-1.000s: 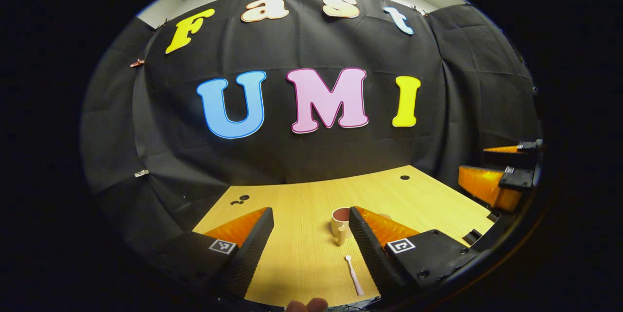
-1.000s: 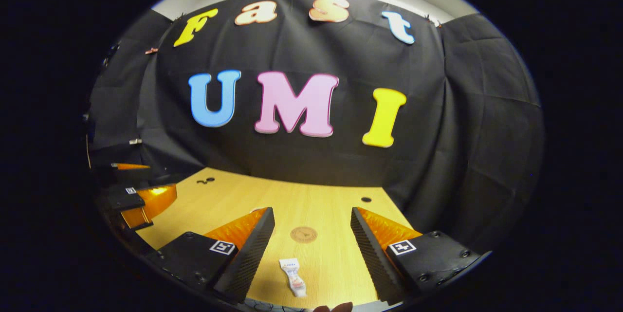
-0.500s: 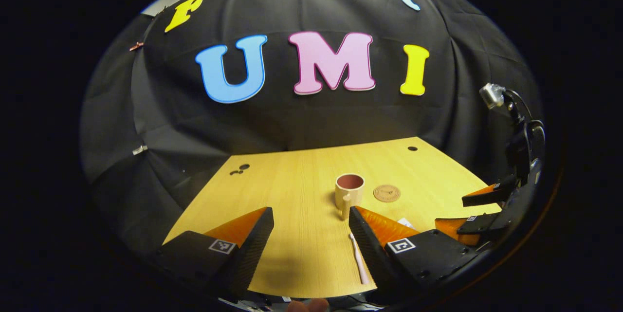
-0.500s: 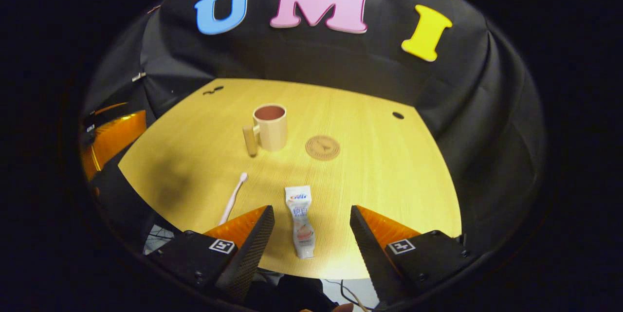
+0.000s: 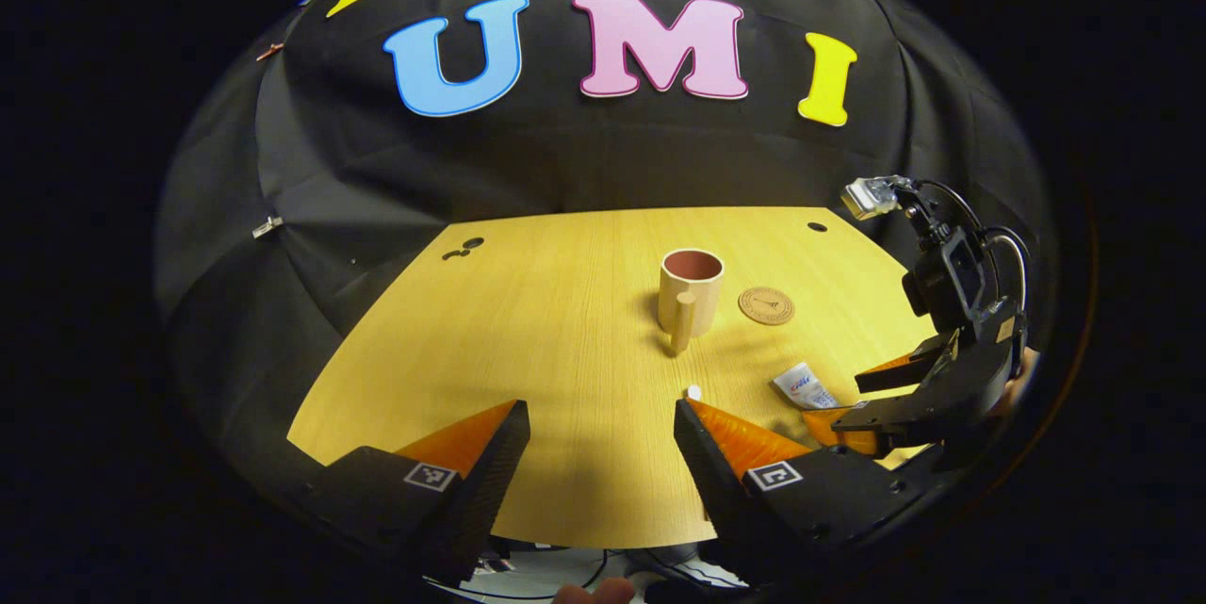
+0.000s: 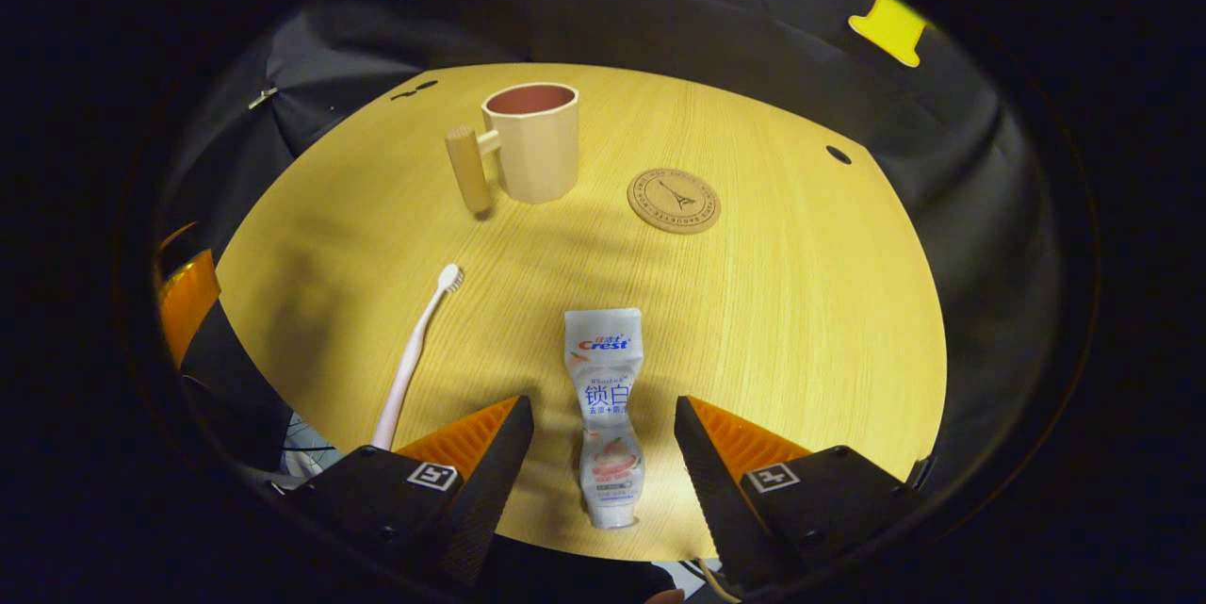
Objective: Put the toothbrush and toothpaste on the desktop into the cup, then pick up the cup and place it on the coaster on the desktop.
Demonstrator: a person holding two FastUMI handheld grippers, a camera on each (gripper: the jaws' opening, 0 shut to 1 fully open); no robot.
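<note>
"Crest" plus Chinese characters on the toothpaste (image 6: 604,416); an Eiffel Tower emblem on the coaster (image 6: 674,200).

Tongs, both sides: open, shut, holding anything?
Left tongs: open, holding nothing.
Right tongs: open, straddling the white toothpaste tube lying on the wooden desktop, not gripping.

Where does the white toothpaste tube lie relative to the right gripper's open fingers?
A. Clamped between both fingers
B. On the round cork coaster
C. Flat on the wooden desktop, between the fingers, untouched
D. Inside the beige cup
C: in the right gripper view, the white toothpaste tube lies flat on the wooden desktop, in the gap of the open right gripper, touching neither finger.
</note>
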